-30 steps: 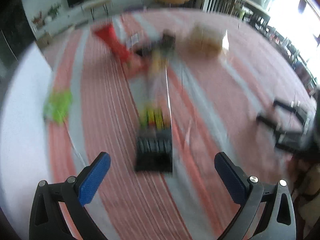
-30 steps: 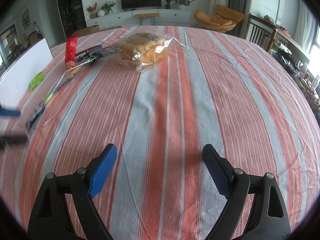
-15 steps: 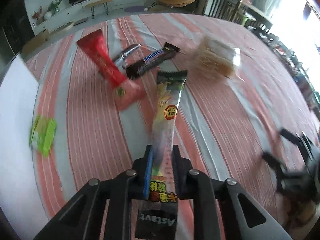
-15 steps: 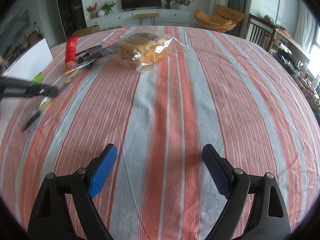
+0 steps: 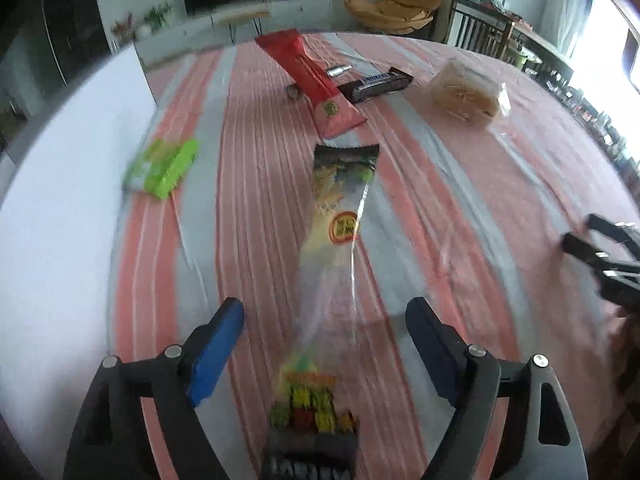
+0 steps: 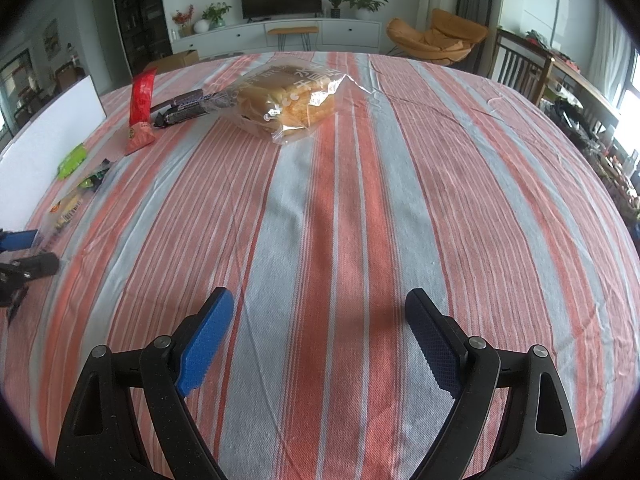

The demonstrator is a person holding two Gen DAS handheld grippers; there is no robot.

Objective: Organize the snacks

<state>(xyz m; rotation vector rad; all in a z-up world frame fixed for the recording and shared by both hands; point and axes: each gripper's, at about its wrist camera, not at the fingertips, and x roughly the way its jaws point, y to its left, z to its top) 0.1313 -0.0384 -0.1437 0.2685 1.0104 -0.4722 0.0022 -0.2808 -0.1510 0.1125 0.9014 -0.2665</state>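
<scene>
A long clear snack packet (image 5: 340,240) with a green-black top lies flat on the striped cloth. It runs between the jaws of my left gripper (image 5: 324,312), which are opening; the blue pads stand clear of it on both sides. The same packet (image 6: 72,204) and the left gripper (image 6: 24,252) show at the far left of the right wrist view. My right gripper (image 6: 320,308) hovers open over bare cloth with nothing between its fingers. It also shows at the right edge of the left wrist view (image 5: 600,252).
Beyond the packet lie a red sachet (image 5: 312,80), a dark chocolate bar (image 5: 376,84), a small silver wrapper (image 5: 338,71) and a bagged loaf (image 5: 466,94). A green packet (image 5: 164,168) rests by a white board (image 5: 60,200) on the left. Chairs stand past the table's far right edge.
Half a second ago my left gripper was shut on the clear packet and held it up. Now its jaws stand apart and the packet lies on the cloth. The right gripper has not moved.
</scene>
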